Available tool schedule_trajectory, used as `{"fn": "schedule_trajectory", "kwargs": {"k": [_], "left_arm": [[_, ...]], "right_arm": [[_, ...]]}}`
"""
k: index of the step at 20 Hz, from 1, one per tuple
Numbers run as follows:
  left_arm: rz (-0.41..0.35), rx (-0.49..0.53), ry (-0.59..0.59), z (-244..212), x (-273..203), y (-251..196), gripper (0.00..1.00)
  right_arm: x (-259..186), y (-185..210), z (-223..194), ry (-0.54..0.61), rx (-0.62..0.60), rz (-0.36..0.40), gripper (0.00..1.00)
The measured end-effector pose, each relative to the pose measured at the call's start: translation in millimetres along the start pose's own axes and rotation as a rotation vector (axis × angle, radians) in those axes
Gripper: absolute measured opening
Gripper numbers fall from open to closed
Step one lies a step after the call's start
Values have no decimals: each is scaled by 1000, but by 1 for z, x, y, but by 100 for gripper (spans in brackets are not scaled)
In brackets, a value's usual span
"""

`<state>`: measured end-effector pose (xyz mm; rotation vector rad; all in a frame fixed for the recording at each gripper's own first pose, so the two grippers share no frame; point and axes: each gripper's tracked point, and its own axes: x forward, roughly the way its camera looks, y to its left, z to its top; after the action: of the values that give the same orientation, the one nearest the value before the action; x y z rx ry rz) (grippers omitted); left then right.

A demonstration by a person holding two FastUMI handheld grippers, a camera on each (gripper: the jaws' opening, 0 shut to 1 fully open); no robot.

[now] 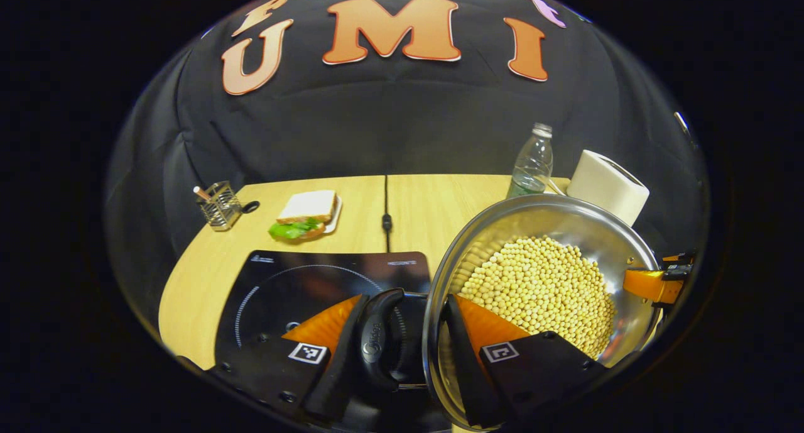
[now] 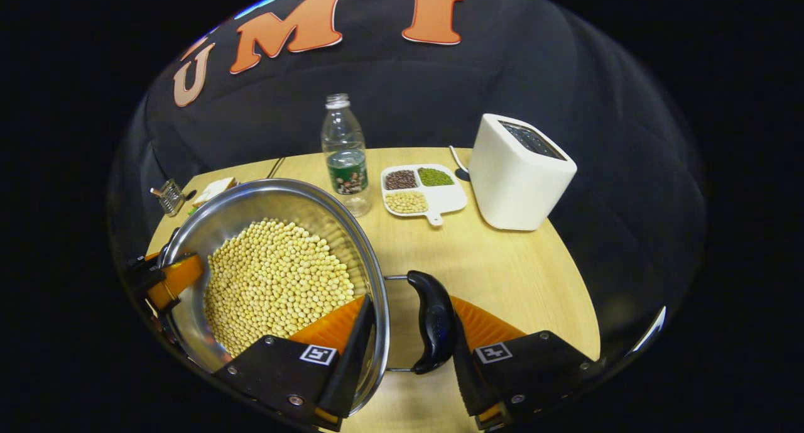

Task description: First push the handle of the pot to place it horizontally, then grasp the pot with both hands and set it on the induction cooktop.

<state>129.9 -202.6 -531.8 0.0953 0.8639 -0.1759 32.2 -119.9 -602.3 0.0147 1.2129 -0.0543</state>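
Two grippers clamp pot (image 1: 553,232) from opposite sides: left gripper (image 1: 402,351) narrowed across handle (image 1: 377,339) and rim, right gripper (image 2: 408,339) narrowed likewise across other handle (image 2: 433,320). Pot, full of beans (image 2: 270,282), sits partly over cooktop (image 1: 301,282) edge. Bottle (image 2: 345,156), white box (image 2: 518,172), tray (image 2: 424,191) behind on table (image 2: 515,263).

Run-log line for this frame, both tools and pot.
left tool: shut across pot handle and wall | right tool: same, opposite handle | pot: beans inside, beside induction cooktop ring
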Motion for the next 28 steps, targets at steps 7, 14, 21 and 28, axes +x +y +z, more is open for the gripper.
{"fn": "schedule_trajectory", "kwargs": {"k": [7,14,21,28], "left_arm": [[63,-18,-22,11,-40,84,75],[123,-59,-21,12,-59,153,75],[173,-76,-36,19,-87,154,75],[203,-90,-51,11,-89,147,72]], "right_arm": [[12,0,6,-33,-47,59,66],[19,-4,15,-36,-101,115,65],[16,-15,27,-38,-117,154,65],[25,-13,28,-45,-133,179,65]]}}
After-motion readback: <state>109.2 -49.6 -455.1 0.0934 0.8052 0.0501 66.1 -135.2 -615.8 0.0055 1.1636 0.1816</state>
